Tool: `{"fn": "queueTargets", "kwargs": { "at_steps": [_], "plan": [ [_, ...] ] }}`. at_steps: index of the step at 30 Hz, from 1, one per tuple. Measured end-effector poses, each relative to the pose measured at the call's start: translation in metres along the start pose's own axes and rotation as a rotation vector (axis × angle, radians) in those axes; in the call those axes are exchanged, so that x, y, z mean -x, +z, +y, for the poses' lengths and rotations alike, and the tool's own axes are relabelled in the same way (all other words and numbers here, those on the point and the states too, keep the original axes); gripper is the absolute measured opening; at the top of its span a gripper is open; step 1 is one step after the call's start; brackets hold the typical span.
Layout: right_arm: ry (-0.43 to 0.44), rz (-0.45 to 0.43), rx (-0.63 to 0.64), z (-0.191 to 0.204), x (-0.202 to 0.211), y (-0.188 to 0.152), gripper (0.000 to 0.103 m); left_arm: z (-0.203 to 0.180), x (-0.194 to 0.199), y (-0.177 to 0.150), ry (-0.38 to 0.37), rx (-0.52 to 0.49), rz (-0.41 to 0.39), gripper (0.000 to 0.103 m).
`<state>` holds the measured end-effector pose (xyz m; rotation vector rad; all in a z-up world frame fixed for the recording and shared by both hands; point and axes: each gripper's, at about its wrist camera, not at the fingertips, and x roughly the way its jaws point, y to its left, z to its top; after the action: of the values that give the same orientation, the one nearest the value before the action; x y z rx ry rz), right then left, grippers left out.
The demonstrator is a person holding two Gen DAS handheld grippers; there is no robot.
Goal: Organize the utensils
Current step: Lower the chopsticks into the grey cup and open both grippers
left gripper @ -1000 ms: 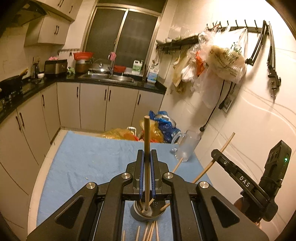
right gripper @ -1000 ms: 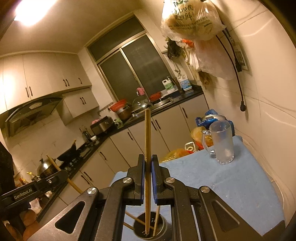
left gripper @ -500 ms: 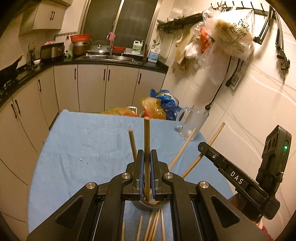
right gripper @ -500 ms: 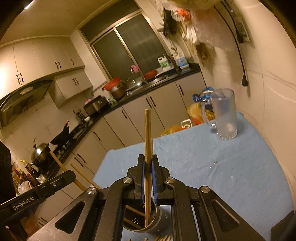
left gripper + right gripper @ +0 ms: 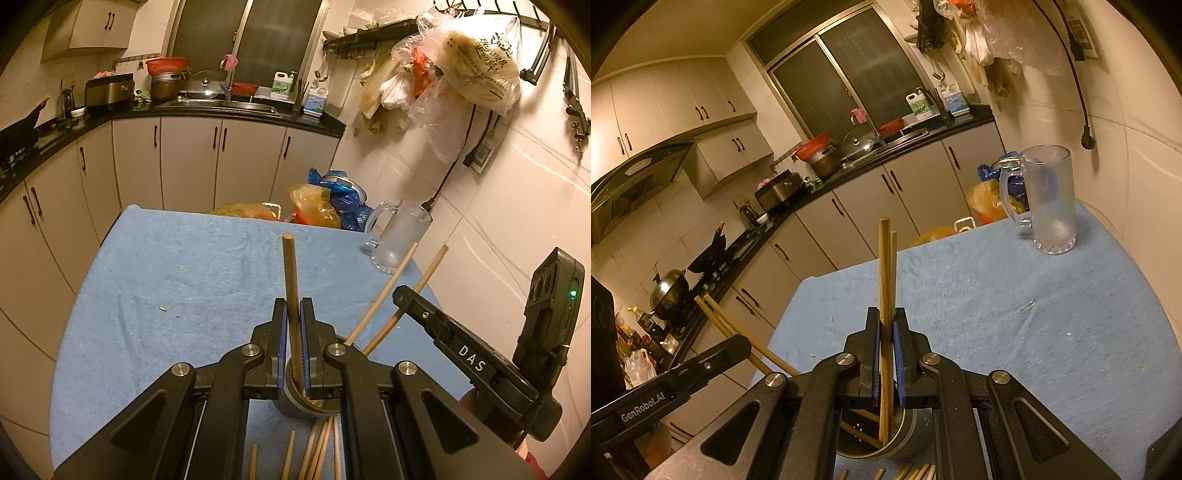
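My left gripper is shut on an upright wooden chopstick whose lower end reaches into the metal holder cup right under the jaws. Two more chopsticks lean out of the cup to the right. My right gripper is shut on a pair of upright chopsticks, their lower ends inside the same metal cup. Each gripper's body shows in the other view: the right gripper in the left wrist view, the left gripper in the right wrist view. Several loose chopsticks lie on the cloth in front of the cup.
A blue cloth covers the table. A frosted glass mug stands at the far right corner, also seen in the right wrist view. Plastic bags sit beyond the far edge. A tiled wall runs along the right.
Both grippers have lowered, and their chopsticks have gone deeper into the cup. The right gripper now shows two sticks between its pads. The view has tilted down toward the table.
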<state>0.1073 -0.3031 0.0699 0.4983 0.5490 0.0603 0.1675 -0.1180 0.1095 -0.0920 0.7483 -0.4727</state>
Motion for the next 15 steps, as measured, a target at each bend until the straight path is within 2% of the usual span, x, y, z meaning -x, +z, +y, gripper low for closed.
{"fn": "queueTargets", "kwargs": {
  "at_steps": [6, 8, 11, 15],
  "plan": [
    [-0.002, -0.010, 0.007, 0.002, 0.001, 0.003, 0.010, 0.003, -0.003, 0.000, 0.006, 0.010, 0.003, 0.006],
    [0.002, -0.014, 0.002, 0.001, 0.004, 0.004, 0.015, 0.004, -0.003, 0.000, 0.010, 0.011, 0.004, 0.007],
    [0.005, -0.021, -0.001, 0.001, 0.010, 0.005, 0.017, 0.004, 0.001, 0.000, 0.014, 0.013, -0.002, 0.007],
    [0.020, -0.039, -0.019, -0.001, 0.025, 0.006, 0.017, 0.005, 0.011, -0.001, 0.024, 0.009, -0.028, 0.019]
  ]
}}
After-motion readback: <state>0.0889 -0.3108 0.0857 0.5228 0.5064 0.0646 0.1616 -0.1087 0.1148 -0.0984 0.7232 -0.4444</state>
